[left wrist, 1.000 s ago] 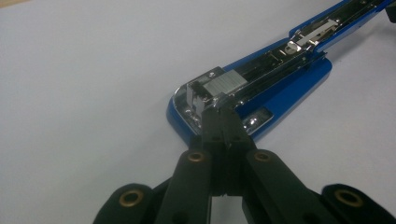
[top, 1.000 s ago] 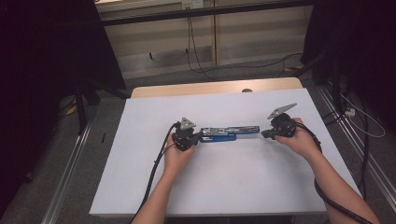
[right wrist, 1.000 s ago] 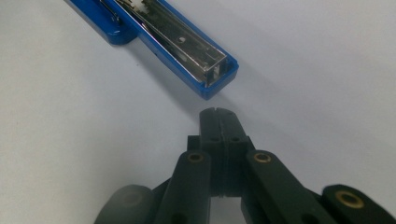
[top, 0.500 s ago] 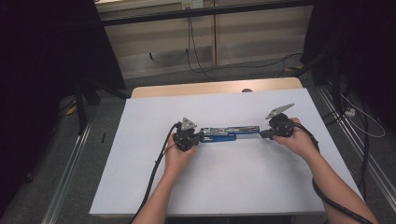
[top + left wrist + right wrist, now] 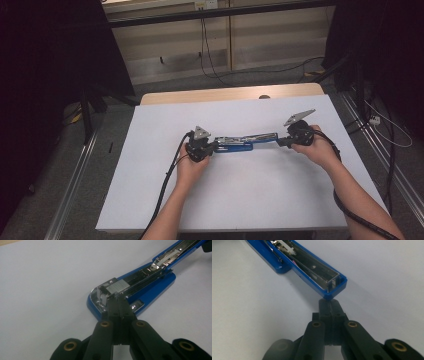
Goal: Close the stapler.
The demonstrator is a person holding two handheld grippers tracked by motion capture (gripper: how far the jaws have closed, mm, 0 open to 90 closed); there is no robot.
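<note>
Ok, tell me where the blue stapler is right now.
In the high view the blue stapler lies swung open near the middle of the white table, stretched between the left gripper and the right gripper.

White table (image 5: 250,200); floor cables (image 5: 210,45)

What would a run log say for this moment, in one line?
blue metal stapler opened flat on white table | left gripper shut at staples | right gripper shut at lid tip

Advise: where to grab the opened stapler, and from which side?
Judging by its pose, take the stapler by the blue base, across its narrow width, from above. It lies swung open flat on the table, so long sides are free. Both ends are taken: shut left gripper at the magazine tip, shut right gripper at the cover's end.
</note>
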